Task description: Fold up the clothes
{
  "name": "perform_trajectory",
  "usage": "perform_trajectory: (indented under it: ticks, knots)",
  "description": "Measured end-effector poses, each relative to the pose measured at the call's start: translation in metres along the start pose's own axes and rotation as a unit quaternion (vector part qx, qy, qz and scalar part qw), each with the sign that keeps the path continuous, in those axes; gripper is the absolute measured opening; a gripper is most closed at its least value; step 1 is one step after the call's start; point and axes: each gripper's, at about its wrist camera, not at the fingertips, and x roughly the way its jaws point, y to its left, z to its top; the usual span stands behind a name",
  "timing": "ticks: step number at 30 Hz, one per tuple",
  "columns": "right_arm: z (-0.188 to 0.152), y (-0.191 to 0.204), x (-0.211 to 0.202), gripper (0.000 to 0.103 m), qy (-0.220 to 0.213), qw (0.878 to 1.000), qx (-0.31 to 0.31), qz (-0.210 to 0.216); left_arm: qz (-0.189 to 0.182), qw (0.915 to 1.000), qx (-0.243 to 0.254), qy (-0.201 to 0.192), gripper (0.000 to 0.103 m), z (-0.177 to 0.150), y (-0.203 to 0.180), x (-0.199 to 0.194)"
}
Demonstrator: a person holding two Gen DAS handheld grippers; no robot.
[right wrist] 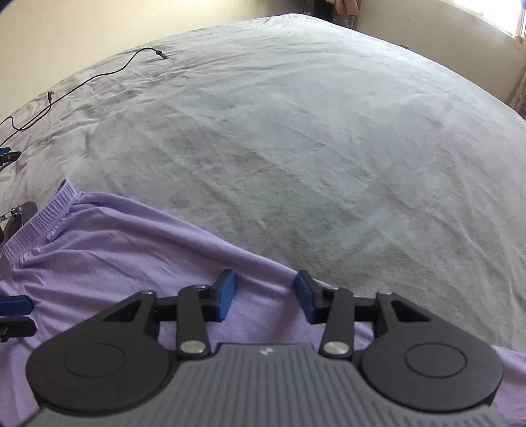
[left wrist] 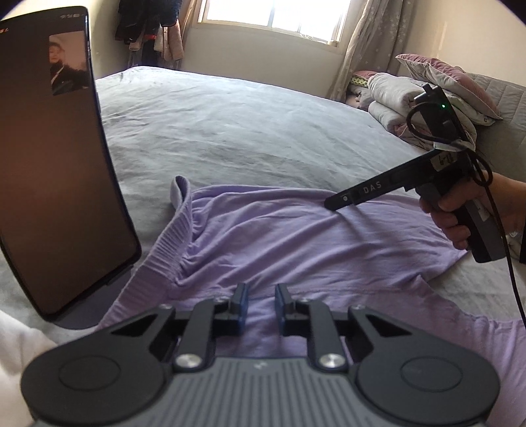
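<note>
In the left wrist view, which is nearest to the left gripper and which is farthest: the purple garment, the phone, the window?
From the left gripper, nearest first:
1. Purple garment: directly under and ahead of the fingers.
2. Phone: standing upright at the left, on the bed.
3. Window: in the far wall, beyond the bed.

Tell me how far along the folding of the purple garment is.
Barely started. Done: the purple garment lies spread on the grey bedsheet, still unfolded and wrinkled. In hand: the left hand-held gripper and right hand-held gripper straddle its fabric, pads not pressing. Left: every fold.
</note>
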Motion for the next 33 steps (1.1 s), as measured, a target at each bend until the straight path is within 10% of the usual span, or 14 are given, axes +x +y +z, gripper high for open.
perform_trajectory:
  ticks: [5, 19, 33]
  knots:
    - [0.002, 0.015, -0.002, 0.003, 0.012, 1.000, -0.012, -0.019, 0.011, 0.9999, -0.001, 0.010, 0.017, 0.000, 0.001, 0.001]
    - [0.008, 0.055, -0.104, 0.002, -0.021, 0.998, -0.010, -0.058, 0.024, 0.9994, -0.004, 0.023, 0.013, -0.001, 0.003, 0.006]
    - [-0.074, 0.132, -0.173, 0.002, -0.015, 1.000, 0.001, 0.022, 0.009, 0.9990, -0.044, 0.008, 0.011, -0.005, 0.014, -0.004]
